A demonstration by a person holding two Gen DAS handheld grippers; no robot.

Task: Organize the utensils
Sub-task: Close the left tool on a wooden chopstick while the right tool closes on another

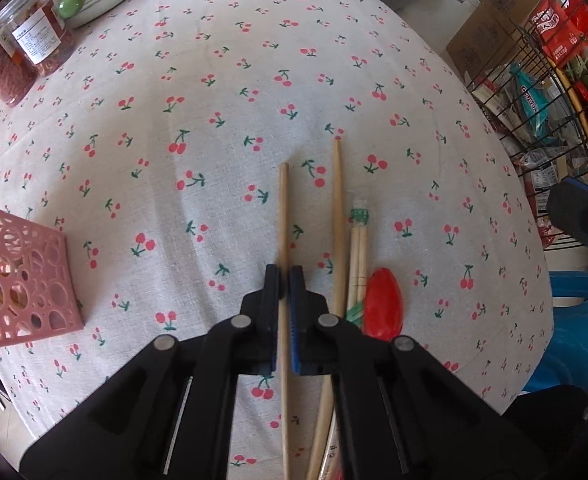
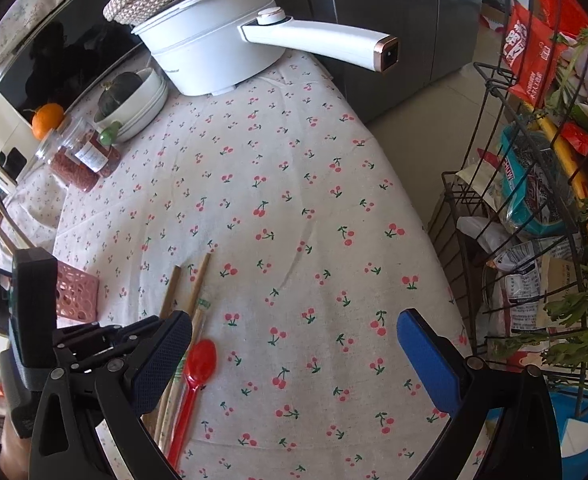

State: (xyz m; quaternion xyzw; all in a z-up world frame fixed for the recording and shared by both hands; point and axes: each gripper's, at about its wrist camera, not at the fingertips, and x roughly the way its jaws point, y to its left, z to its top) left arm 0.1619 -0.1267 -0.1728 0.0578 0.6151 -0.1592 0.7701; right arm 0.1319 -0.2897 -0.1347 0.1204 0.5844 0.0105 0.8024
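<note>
Progress: early, by the look of it. The pink holder, at the left edge of the left wrist view, shows nothing clearly inside it through its cut-outs. All the utensils seen lie on the cherry-print bench.

Utensils, lower centre of the left wrist view:
- first chopstick, between the tong pads;
- second chopstick, just right of it;
- wrapped chopsticks, in a paper sleeve, beside that;
- red spoon, rightmost, touching or nearly touching the sleeve.

Left tongs: nearly pressed together, pads pinching the first chopstick partway along its length. Whether it is lifted off the cloth cannot be told.

Right tongs: spread wide, holding nothing, above bare cloth at the bottom of the right wrist view, the red spoon near their left pad.

Remaining, as judged: all four items still need moving to the holder.
</note>
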